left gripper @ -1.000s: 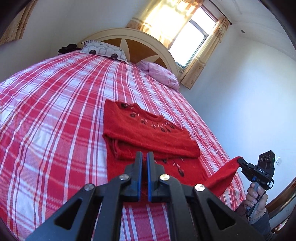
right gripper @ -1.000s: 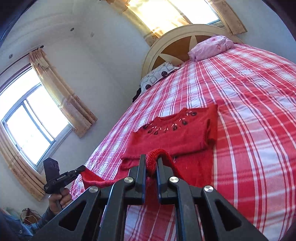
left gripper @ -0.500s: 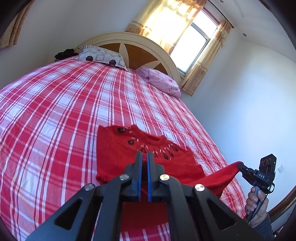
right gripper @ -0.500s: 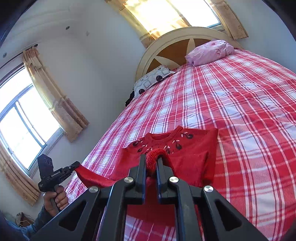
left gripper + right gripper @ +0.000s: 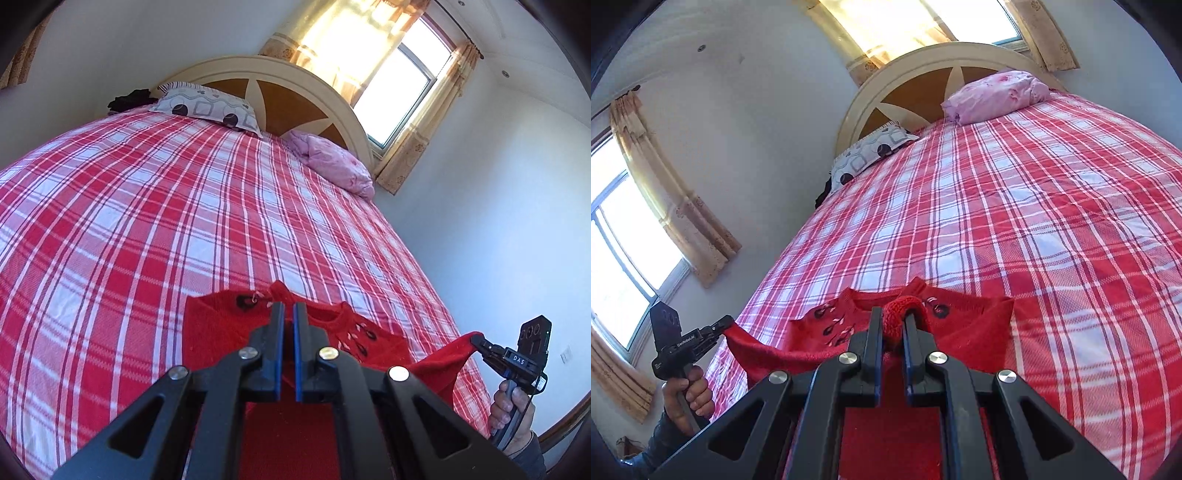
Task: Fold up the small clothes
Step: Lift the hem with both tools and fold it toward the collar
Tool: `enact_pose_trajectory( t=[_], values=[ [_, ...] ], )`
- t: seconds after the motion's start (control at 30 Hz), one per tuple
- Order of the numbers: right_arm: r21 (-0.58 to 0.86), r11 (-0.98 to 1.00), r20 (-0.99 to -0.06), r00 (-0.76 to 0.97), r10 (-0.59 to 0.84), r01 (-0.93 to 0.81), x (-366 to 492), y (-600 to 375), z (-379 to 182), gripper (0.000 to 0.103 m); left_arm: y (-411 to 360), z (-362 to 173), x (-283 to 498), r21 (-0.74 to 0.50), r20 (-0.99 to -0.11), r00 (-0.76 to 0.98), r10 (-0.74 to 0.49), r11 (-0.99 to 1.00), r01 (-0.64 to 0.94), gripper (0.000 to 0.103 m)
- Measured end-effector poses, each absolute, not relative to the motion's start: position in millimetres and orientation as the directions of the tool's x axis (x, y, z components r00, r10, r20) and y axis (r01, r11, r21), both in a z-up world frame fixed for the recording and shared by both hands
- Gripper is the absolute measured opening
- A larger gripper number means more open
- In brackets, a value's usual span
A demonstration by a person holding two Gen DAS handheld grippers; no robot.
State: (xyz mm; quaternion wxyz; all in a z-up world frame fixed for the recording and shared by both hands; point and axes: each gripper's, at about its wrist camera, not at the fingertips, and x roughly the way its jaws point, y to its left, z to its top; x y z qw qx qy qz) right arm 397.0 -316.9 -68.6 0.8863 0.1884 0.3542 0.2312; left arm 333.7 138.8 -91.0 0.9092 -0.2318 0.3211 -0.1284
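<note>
Pinching 2 corners of the red sweater (image 5: 221, 332), left gripper (image 5: 289, 317) & right gripper (image 5: 894, 325) hold its lifted edge above the neckline; both jaws pressed together on knit. Rest of sweater lies on the plaid bed (image 5: 147, 221), near its foot.

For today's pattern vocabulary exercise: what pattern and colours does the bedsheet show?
The bedsheet is a red and white plaid with thin darker lines, clearest in the left wrist view.
</note>
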Motion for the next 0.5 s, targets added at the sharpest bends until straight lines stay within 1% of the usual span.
enact_pose_trajectory(
  t=[0.27,0.5],
  values=[
    [0.515,0.829,-0.602,0.597,0.530,-0.217,468.1,-306.9,-113.6,0.008,142.1,-127.0,396.0,-0.480,-0.594,0.728,-0.342,0.877,0.020,0.004],
    [0.506,0.844,-0.663,0.545,0.513,-0.178,509.2,-300.6,-152.8,0.008,139.2,-158.6,426.6,-0.447,-0.659,0.685,-0.311,0.894,-0.024,0.004]
  ],
)
